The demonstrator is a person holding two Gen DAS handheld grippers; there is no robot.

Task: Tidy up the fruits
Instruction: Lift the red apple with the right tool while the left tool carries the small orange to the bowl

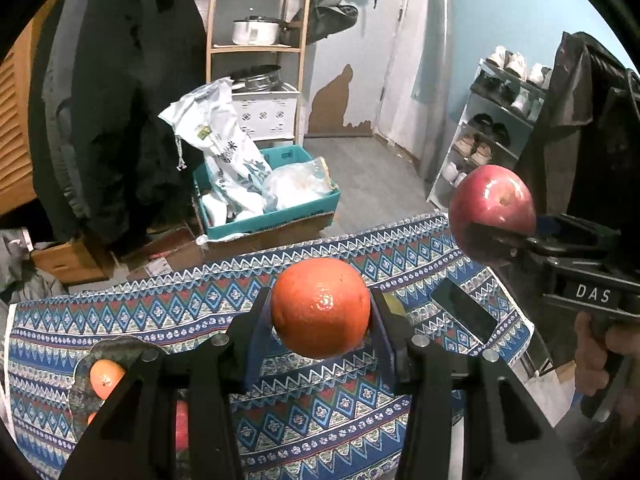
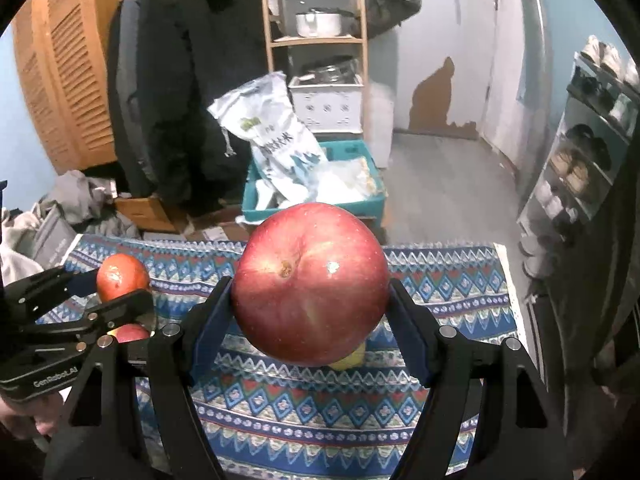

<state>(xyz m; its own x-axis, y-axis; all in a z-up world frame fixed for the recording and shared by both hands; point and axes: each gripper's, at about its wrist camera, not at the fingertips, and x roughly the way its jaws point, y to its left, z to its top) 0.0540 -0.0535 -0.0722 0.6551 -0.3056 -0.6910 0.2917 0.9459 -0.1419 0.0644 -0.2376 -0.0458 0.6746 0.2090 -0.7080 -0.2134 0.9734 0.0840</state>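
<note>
An orange (image 1: 320,308) was pinched in the left gripper (image 1: 320,320), up above the counter (image 1: 280,420). An apple (image 2: 310,284) was pinched in the right gripper (image 2: 310,308). The plate (image 1: 86,368) lay down-left of the orange, nearer the left jaws.

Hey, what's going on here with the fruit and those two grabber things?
A person is sorting fruit with a handheld gripper in each hand. The left gripper is shut on an orange, and the right gripper is shut on a red apple; both fruits are held up above the patterned tablecloth. A plate at the left already holds another orange, and a phone lies on the cloth.
</note>
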